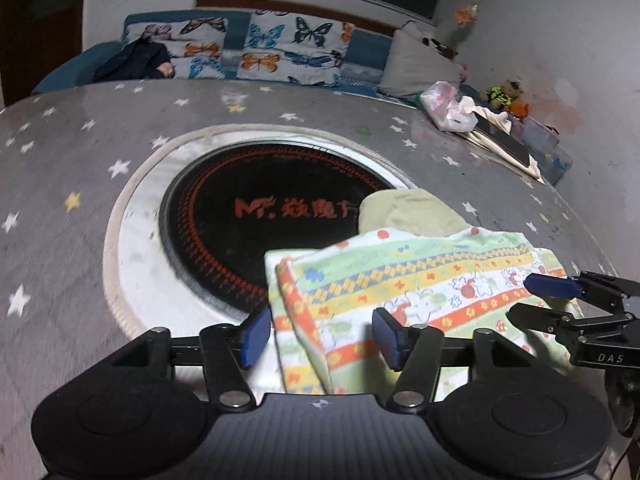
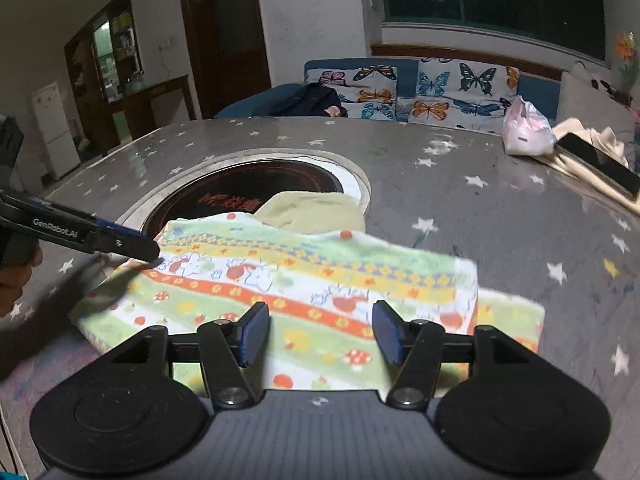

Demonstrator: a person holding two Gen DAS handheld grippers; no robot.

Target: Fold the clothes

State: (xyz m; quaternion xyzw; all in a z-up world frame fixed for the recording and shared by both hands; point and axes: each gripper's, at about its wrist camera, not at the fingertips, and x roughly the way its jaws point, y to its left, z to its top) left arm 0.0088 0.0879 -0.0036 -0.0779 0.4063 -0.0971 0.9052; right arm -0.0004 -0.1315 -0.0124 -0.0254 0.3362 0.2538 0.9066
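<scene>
Left wrist view has my left gripper [image 1: 320, 336] with its blue pads spread wide, nothing between them, hovering over the left edge of the patterned cloth [image 1: 408, 292]. That cloth, striped in green, yellow and orange with little cartoon prints, lies folded on the grey star-printed table [image 1: 80, 152], its far edge overlapping the black round cooktop [image 1: 260, 216] sunk in the middle. A plain pale green cloth [image 1: 404, 212] sits just behind it, touching it. My right gripper [image 1: 540, 300] comes in from the right of that view, its fingers parted, at the cloth's right end; I cannot tell whether they touch the fabric. From the right wrist view, that gripper [image 2: 320, 336] is also spread apart and empty, low over the near edge of the cloth. At the far right corner of the table lie a pink plastic bag [image 2: 524, 128] and a dark phone [image 2: 600, 164] on some cream fabric.
</scene>
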